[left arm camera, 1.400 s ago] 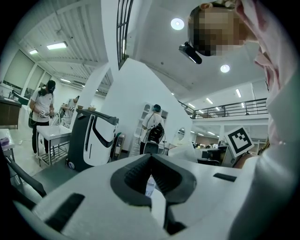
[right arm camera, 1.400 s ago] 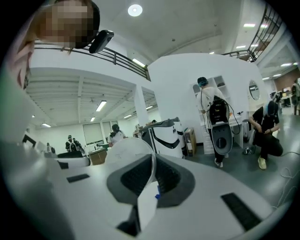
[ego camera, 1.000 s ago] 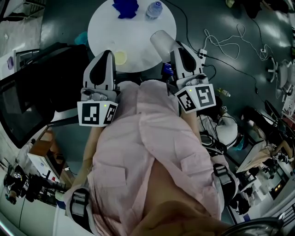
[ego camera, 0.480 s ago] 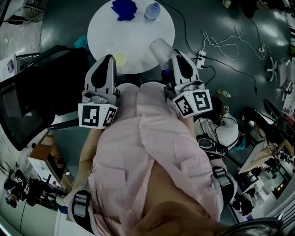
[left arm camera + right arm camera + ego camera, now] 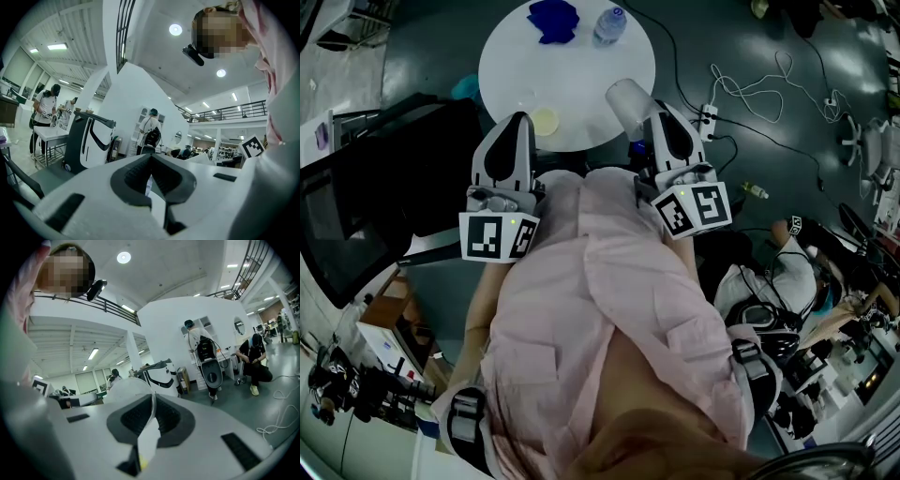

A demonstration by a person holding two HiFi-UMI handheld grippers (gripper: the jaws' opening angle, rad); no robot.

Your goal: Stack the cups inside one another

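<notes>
In the head view my right gripper [image 5: 659, 112] is shut on the wall of a translucent white cup [image 5: 625, 97], which hangs tilted over the near edge of the round white table [image 5: 581, 66]. The right gripper view shows the cup [image 5: 125, 389] pinched between the pads of that gripper [image 5: 152, 404], its round body left of the jaws. A small yellowish cup [image 5: 545, 119] stands on the table near its front edge. My left gripper [image 5: 521, 114] hovers just left of it. In its own view the left gripper [image 5: 150, 165] has its jaws together, and I see nothing held.
A blue object [image 5: 554, 16] and a water bottle [image 5: 612, 21] sit at the table's far side. A dark chair [image 5: 384, 187] stands left of the table. Cables [image 5: 769, 94] and a power strip [image 5: 709, 112] lie on the floor to the right. People stand in the room beyond.
Both grippers and the held cup keep their places. A person at the right edge of the head view has shifted.
</notes>
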